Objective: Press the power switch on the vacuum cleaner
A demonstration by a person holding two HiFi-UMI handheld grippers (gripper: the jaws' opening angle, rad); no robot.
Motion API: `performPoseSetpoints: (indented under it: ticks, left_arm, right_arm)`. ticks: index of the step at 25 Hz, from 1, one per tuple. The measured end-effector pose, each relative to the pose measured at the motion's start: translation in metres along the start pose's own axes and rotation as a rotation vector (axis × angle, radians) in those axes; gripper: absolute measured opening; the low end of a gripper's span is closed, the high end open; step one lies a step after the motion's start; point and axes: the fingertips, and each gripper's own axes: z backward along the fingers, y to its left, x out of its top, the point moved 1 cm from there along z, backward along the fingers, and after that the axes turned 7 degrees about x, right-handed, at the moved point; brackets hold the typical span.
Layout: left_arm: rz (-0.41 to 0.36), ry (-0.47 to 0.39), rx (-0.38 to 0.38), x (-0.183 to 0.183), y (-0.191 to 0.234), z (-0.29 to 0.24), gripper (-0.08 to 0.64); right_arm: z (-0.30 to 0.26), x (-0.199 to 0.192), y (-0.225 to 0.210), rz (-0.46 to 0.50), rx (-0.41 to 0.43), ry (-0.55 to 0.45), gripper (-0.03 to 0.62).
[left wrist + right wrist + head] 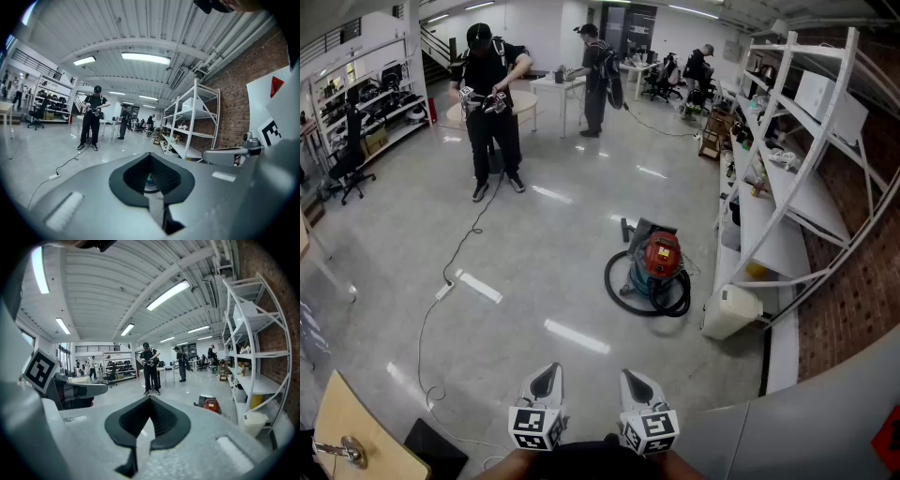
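Vacuum cleaner (661, 262), red-topped drum, coiled black hose (608, 277), left gripper (547, 371), right gripper (632, 377), both pinched empty.

Grey left gripper (549, 371), right gripper (630, 376), black-white marker cubes (534, 427)

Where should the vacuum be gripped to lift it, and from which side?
On the vacuum, the red top, from above, probably: it stands upright on the floor and its black hose coils round the base, crowding any low side grip. Whether there is a handle is too small to tell.
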Motion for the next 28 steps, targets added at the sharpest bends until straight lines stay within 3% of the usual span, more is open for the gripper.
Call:
performPoseSetpoints:
  ticks: [12, 19, 28]
  left_arm:
    - [-0.016, 0.020, 0.007, -0.025, 0.001, 0.001, 0.015]
    - [-0.021, 0.064, -0.040, -0.037, -0.036, 0.004, 0.015]
    - [-0.049, 0.050, -0.064, -0.056, -0.092, -0.017, 0.015]
  right_arm:
    - [0.007, -0.003, -0.002, -0.031, 0.028, 0.000, -0.009]
    - [0.033, -0.014, -0.024, -0.036, -0.017, 0.008, -0.009]
    - [0.071, -0.021, -0.072, -0.023, -0.045, -0.011, -0.009]
